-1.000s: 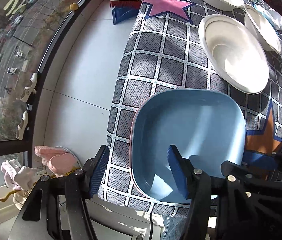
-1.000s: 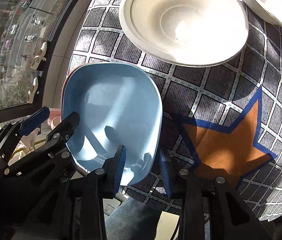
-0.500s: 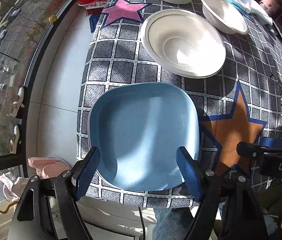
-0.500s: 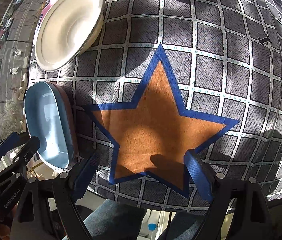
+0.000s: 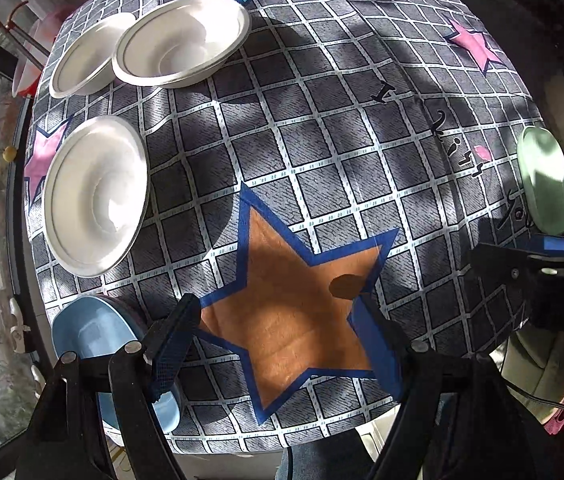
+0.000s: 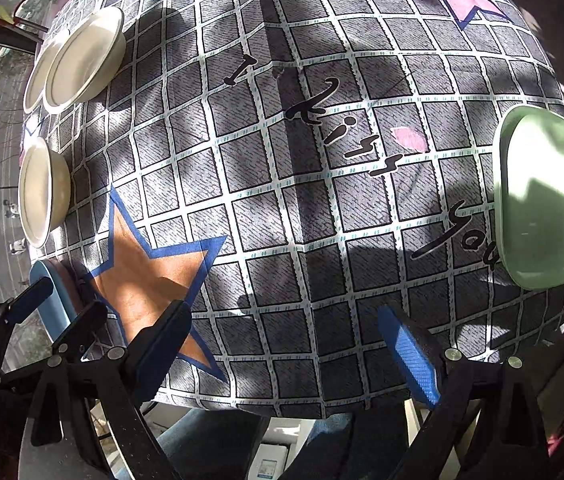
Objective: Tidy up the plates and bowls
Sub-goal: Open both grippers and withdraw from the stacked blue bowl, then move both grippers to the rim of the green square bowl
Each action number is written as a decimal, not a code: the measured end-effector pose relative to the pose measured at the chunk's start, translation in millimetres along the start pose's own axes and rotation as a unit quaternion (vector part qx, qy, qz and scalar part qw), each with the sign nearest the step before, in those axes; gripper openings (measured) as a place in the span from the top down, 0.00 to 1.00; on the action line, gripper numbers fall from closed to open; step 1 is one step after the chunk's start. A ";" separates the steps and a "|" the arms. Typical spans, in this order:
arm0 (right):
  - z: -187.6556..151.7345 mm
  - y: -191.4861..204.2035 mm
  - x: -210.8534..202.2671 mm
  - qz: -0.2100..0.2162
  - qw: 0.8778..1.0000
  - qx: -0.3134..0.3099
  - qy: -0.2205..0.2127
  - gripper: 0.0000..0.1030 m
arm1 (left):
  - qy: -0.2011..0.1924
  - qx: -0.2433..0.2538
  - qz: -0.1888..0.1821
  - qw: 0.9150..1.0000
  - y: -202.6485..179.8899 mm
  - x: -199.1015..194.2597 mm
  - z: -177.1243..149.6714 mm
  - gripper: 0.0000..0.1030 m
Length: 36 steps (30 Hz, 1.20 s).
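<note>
Right wrist view: right hand-held gripper (image 6: 293, 350) spread empty, angled toward green plate (image 6: 543, 200) far right, likely next pickup.

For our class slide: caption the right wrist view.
Open right gripper above the star tablecloth, green plate at right.

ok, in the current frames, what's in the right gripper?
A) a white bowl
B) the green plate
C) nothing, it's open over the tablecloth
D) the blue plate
C: the right gripper is open and empty above the tablecloth, with the green plate off to its right and the blue plate at the table's left edge, neither touched.
</note>
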State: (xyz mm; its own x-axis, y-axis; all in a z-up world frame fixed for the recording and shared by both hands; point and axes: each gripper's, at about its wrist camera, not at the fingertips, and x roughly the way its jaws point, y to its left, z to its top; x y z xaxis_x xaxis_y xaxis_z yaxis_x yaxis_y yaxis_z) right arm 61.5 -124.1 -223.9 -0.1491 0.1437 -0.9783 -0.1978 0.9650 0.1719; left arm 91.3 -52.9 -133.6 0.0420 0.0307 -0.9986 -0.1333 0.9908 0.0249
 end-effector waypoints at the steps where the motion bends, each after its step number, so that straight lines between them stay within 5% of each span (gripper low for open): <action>1: 1.2 -12.8 -5.8 -0.002 1.000 0.012 -0.010 0.00 | 0.000 0.011 -0.002 1.000 -11.3 0.0 6.0 0.21; 6: 15.5 -86.8 -35.4 -0.024 0.995 0.080 -0.049 0.00 | 0.003 0.061 -0.016 0.998 -69.5 0.3 32.4 0.21; 17: 36.2 -256.0 -69.1 -0.079 0.979 0.182 -0.046 0.00 | 0.022 0.108 -0.043 0.993 -187.9 11.5 87.6 0.21; 27: 66.5 -292.3 -57.6 -0.155 0.980 0.118 -0.041 0.00 | 0.025 0.097 -0.032 0.994 -246.0 43.6 135.7 0.21; 36: 80.6 -281.6 -35.6 -0.201 0.977 0.059 -0.027 0.00 | 0.042 0.107 -0.001 0.993 -260.8 80.0 140.2 0.21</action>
State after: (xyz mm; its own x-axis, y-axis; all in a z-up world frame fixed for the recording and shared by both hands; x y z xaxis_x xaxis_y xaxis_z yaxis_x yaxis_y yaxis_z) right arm 200.6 -383.3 -246.8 -0.0297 -0.2448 -0.9691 -0.1167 0.9638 -0.2398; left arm 268.2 -290.3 -213.6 -0.0417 0.0256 -0.9988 0.0809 0.9965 0.0221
